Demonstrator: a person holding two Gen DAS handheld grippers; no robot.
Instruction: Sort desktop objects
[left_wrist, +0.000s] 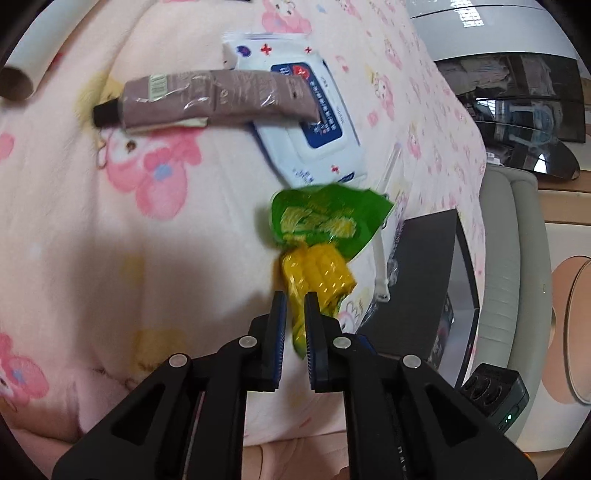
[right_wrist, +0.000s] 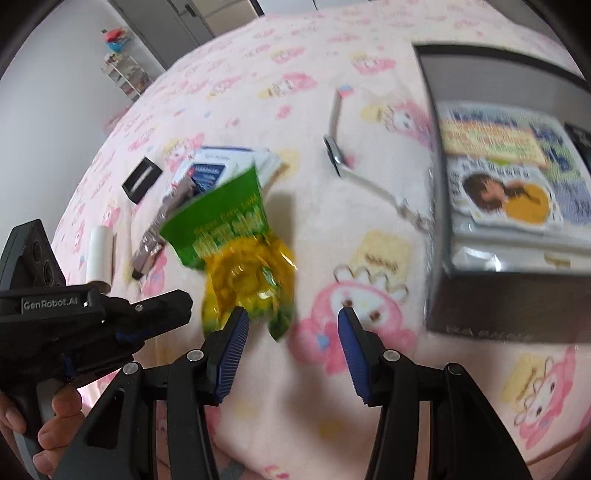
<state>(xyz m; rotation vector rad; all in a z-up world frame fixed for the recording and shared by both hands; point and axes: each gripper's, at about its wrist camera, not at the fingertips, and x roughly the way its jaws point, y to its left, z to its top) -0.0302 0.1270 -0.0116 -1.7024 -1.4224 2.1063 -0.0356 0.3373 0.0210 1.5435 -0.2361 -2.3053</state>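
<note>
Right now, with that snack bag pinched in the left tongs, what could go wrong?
1. The left tongs hold the green and yellow snack bag only by its bottom edge, so it may slip out.
2. Swinging toward the black box, the dangling bag could snag its rim.

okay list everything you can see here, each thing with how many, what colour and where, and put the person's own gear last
Snack bag: one, green and yellow, lifted off the cloth, pinched at its yellow end.
Tube: one, brown with black cap, lying partly across the wipes pack.
Wipes pack: one, white and blue, on the cloth beyond the bag.
Cardboard roll: one, white, far left.
Black box: one, right side, holding printed packets.
Small black case: one, far side of the cloth.
Metal clip and chain: one, silver, near the box.
Cloth: one, pink cartoon print, under everything.
Left gripper: black, shut on the bag.
Right gripper: black with blue pads, open, empty.
Hand: one, holding the left gripper's handle.
</note>
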